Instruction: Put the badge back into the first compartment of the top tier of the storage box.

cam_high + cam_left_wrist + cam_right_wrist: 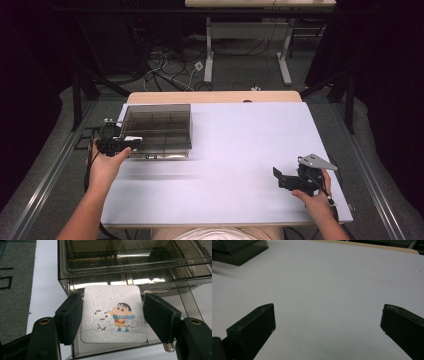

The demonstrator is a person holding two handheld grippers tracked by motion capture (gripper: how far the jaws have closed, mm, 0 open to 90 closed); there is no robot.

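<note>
A white square card printed with a cartoon child, a snowman and a small dog sits between the jaws of my left gripper, which is shut on its two side edges. The card is level just in front of a smoky see-through compartment box. In the high view my left gripper is at the front left corner of the box, with the card showing as a white strip. My right gripper stays low over the table at the right, its jaws open and nothing between them.
The white table sheet stretches bare between the two hands. The box's corner appears at the far left of the right gripper view. Beyond the table are a wooden edge, cables on the floor and another table's legs.
</note>
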